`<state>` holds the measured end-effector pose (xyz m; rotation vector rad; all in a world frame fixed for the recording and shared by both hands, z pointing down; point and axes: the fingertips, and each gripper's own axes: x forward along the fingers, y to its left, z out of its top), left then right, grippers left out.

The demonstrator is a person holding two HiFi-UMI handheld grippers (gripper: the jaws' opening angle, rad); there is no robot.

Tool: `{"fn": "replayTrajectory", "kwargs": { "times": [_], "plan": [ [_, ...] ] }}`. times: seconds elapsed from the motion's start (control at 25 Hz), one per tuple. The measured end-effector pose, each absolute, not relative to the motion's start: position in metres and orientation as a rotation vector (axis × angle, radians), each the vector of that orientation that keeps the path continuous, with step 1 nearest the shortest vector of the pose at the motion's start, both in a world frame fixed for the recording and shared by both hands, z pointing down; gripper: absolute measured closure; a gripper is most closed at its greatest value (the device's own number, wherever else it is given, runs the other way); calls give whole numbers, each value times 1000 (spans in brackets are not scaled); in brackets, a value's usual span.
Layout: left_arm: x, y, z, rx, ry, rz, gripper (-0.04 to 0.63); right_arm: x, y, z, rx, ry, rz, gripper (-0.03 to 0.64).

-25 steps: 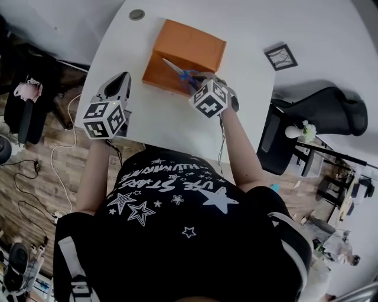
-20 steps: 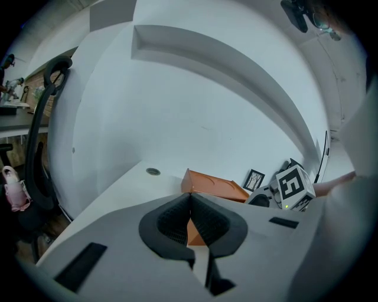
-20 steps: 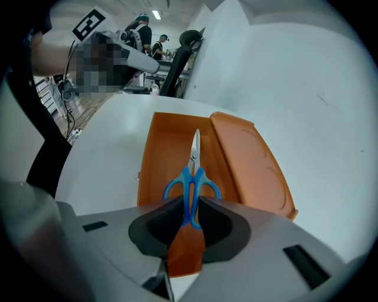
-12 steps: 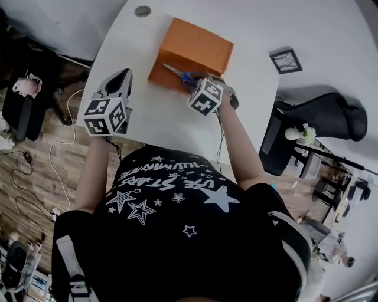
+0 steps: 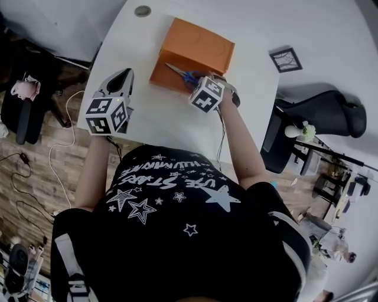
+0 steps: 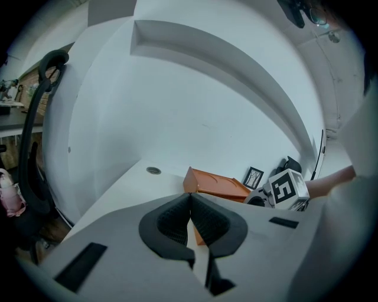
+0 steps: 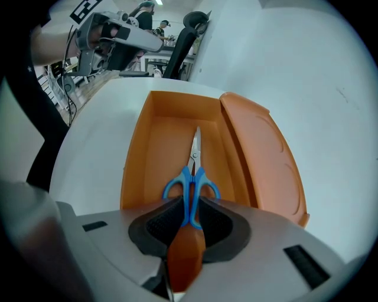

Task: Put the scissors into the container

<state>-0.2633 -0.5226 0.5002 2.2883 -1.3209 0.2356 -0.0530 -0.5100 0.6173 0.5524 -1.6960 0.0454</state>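
Blue-handled scissors (image 7: 192, 187) (image 5: 183, 74) are held by their handles in my right gripper (image 7: 190, 219) (image 5: 199, 82), shut on them. Their blades point into the open orange container (image 7: 171, 147) (image 5: 198, 47), over its inside. The container's lid (image 7: 266, 153) lies flipped open on the right in the right gripper view. My left gripper (image 6: 190, 219) (image 5: 121, 82) is shut on nothing and hangs over the table's left part, apart from the container.
The white table (image 5: 254, 29) carries a small black-framed square (image 5: 284, 59) at the right and a round grey cap (image 5: 142, 10) at the far edge. A black office chair (image 5: 331, 115) stands at the right; another (image 5: 23, 112) stands at the left.
The right gripper with the scissors has shifted slightly farther over the container. The left gripper has barely moved.
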Motion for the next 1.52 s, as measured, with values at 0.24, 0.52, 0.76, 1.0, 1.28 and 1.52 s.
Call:
{"fn": "replayTrajectory", "kwargs": {
  "times": [0.24, 0.52, 0.76, 1.0, 1.28, 1.52],
  "plan": [
    [-255, -524, 499, 2317, -1278, 238, 577, -52, -510, 618, 545, -1687, 56, 520],
    [-256, -523, 498, 2330, -1262, 237, 577, -56, -511, 610, 600, -1707, 59, 520],
    [-252, -516, 496, 2338, -1252, 249, 577, -51, -503, 601, 658, -1746, 90, 520],
    [-245, -507, 490, 2350, -1260, 249, 577, -38, -498, 579, 773, -1802, 98, 520],
    [-231, -489, 477, 2348, -1298, 231, 577, -24, -491, 549, 880, -1870, 97, 526],
    [-209, -465, 464, 2359, -1319, 232, 577, -18, -475, 525, 957, -1961, 76, 551]
  ]
}}
